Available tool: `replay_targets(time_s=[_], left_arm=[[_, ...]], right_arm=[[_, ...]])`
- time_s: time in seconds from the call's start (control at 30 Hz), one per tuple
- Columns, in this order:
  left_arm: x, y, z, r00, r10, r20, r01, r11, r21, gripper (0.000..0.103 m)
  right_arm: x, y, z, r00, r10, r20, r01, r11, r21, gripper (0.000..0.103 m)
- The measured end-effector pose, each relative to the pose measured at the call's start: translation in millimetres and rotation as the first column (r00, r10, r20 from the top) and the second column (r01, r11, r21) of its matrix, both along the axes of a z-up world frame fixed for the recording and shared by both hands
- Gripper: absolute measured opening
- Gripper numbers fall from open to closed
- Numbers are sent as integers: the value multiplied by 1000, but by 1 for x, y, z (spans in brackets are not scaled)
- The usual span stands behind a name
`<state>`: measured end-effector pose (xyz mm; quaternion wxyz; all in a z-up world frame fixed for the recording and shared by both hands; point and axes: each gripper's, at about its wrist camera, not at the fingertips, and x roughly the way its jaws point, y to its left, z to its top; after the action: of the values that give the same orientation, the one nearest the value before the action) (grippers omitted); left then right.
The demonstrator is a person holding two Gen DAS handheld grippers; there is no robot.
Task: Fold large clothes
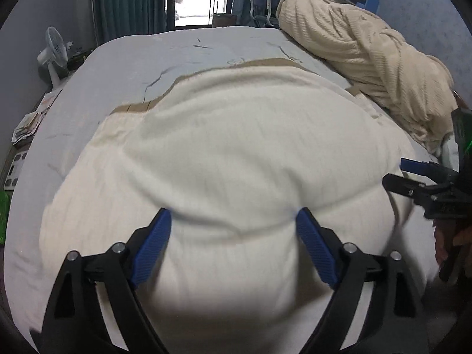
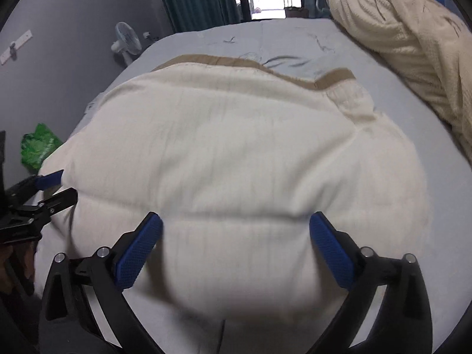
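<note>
A large cream garment with a tan waistband lies spread on the pale blue bed; it also fills the right wrist view, tan band at its far edge. My left gripper is open, blue pads wide apart over the near fold of the cloth, holding nothing. My right gripper is open the same way over the near part. Each gripper shows in the other's view: the right one at the right edge, the left one at the left edge.
A bundled cream ribbed blanket lies along the bed's right side. A white fan stands by the left wall, a green bag on the floor at left. Teal curtains, a balcony door and a chair are at the far end.
</note>
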<state>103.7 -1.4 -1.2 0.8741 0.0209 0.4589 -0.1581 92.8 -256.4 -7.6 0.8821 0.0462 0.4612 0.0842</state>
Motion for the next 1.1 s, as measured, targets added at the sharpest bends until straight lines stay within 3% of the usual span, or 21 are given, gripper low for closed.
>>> replay_targets(time_s=[0.23, 0.43, 0.57, 0.7, 0.87, 1.1], left_arm=[[102, -20, -8, 998, 41, -42, -38, 997, 67, 95], [166, -31, -10, 992, 93, -87, -83, 990, 110, 96], [176, -39, -11, 992, 110, -69, -100, 986, 136, 97], [168, -31, -30, 990, 122, -73, -117, 990, 78, 97], [159, -35, -43, 991, 128, -35, -124, 988, 88, 97], [159, -35, -52, 991, 128, -42, -125, 989, 77, 97]], right_arm=[[102, 4, -12, 998, -41, -54, 39, 999, -36, 97], [145, 9, -15, 994, -56, -98, 51, 997, -60, 97], [152, 3, -15, 993, -77, -95, 77, 997, -8, 97], [140, -3, -34, 995, -72, -71, 74, 997, 29, 98], [128, 3, -45, 997, -72, -25, 72, 997, -2, 98], [126, 5, -50, 998, -68, -9, 68, 997, -25, 98]])
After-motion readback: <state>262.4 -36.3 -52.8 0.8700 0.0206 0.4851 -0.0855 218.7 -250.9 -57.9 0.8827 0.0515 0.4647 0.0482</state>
